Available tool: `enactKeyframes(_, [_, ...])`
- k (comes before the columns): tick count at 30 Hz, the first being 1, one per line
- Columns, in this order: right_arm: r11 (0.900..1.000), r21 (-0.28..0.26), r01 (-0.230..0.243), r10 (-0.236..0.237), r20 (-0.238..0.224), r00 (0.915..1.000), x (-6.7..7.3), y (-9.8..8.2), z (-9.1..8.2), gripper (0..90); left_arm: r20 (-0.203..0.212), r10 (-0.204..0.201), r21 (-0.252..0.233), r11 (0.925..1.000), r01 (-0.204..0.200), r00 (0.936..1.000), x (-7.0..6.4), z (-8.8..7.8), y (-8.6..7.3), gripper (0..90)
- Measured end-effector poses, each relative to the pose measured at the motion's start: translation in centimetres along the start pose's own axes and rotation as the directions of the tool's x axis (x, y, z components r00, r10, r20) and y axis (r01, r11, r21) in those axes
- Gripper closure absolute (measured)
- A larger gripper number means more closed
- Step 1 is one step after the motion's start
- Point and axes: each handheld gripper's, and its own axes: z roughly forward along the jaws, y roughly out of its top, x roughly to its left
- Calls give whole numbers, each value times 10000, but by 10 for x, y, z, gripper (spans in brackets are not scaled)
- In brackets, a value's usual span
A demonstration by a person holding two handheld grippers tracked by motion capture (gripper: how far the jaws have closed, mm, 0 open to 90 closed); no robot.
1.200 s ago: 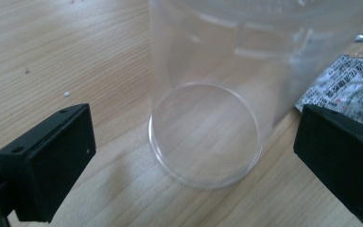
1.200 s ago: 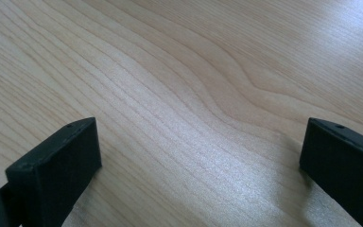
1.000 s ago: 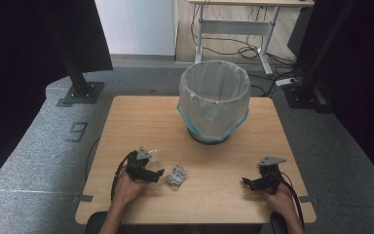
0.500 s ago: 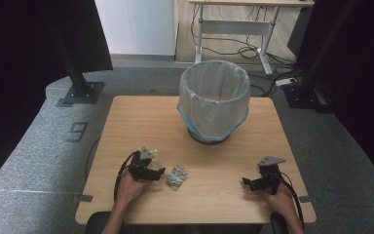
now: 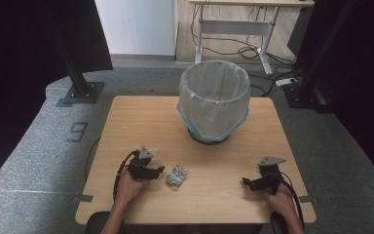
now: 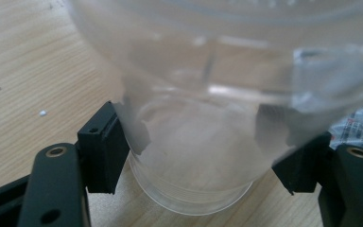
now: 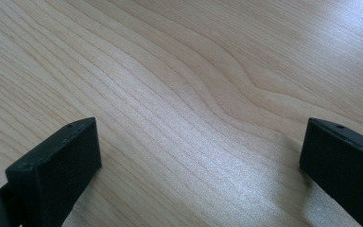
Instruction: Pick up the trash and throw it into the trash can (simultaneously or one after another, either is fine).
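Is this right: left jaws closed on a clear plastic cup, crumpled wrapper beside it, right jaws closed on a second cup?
Not quite. The right gripper holds nothing: the right gripper view shows its jaws wide apart over bare table. The rest stands: the left gripper jaws, which have just been closing, press on the clear plastic cup, with the crumpled wrapper beside it.

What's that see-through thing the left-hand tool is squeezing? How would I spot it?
Start at the bin lined with a plastic bag, then come toward the table's near left corner. There the left gripper has just closed on a clear plastic cup. Unlike the crumpled printed wrapper beside it, it is transparent.
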Motion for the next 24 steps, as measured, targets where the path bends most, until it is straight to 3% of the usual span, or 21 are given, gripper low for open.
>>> enactKeyframes(9, [10000, -1, 2, -2, 0, 10000, 0, 0, 0, 0, 93, 155, 105, 9998, -156, 9998, 1, -5, 10, 294])
enactKeyframes(24, [10000, 0, 1, -1, 0, 10000, 0, 0, 0, 0, 358, 289, -40, 9996, -288, 9989, 4, -27, 41, 304])
